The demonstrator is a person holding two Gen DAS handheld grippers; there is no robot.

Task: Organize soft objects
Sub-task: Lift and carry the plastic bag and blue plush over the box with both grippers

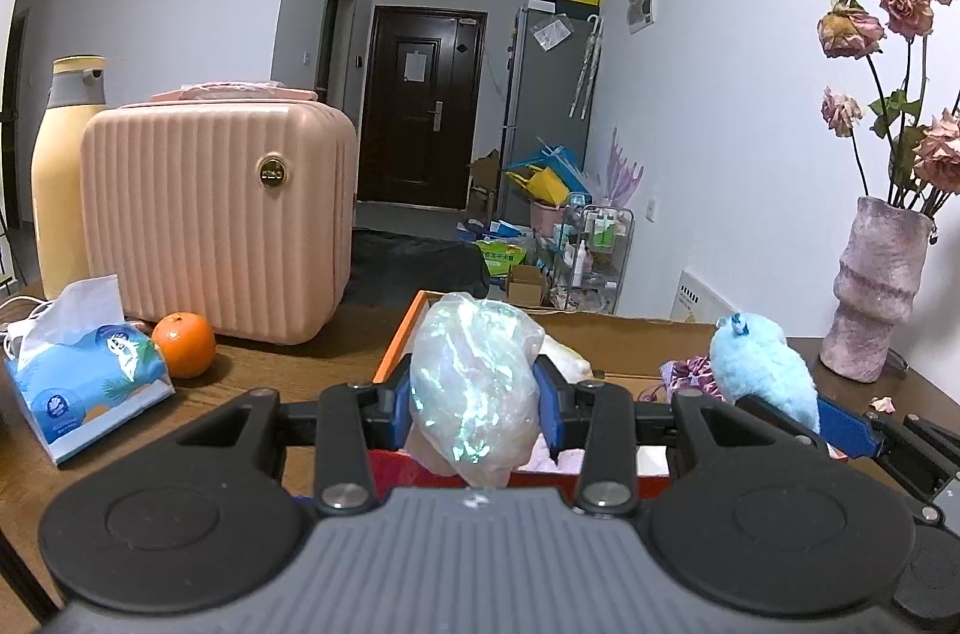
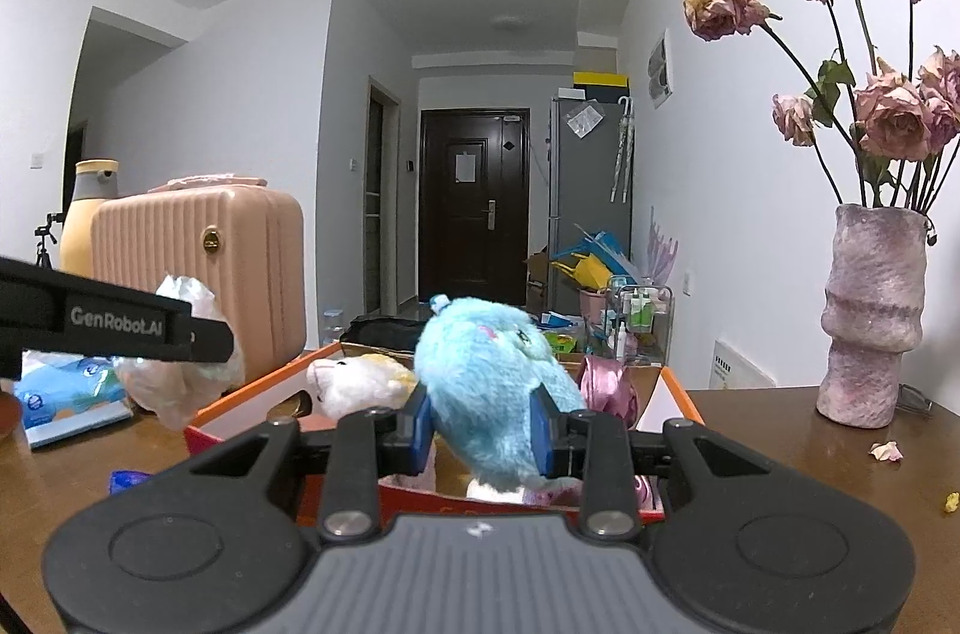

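My left gripper [image 1: 475,394] is shut on a soft bundle wrapped in shimmering clear plastic [image 1: 474,376], held above the near wall of an orange-rimmed cardboard box [image 1: 393,352]. My right gripper [image 2: 483,424] is shut on a fluffy light-blue plush toy [image 2: 492,382], also over the box [image 2: 252,397]. Inside the box lie a white plush [image 2: 360,382] and a shiny pink pouch [image 2: 606,382]. The left wrist view shows the blue plush [image 1: 762,376] to the right. The right wrist view shows the wrapped bundle [image 2: 180,382] at the left, partly hidden by a black finger [image 2: 150,328].
On the brown table stand a ribbed pink case [image 1: 216,214], a yellow bottle [image 1: 60,178], a blue tissue pack [image 1: 90,382] and an orange [image 1: 183,345] at the left. A pink vase of dried roses [image 2: 870,316] stands at the right, with a fallen petal [image 2: 886,450] near it.
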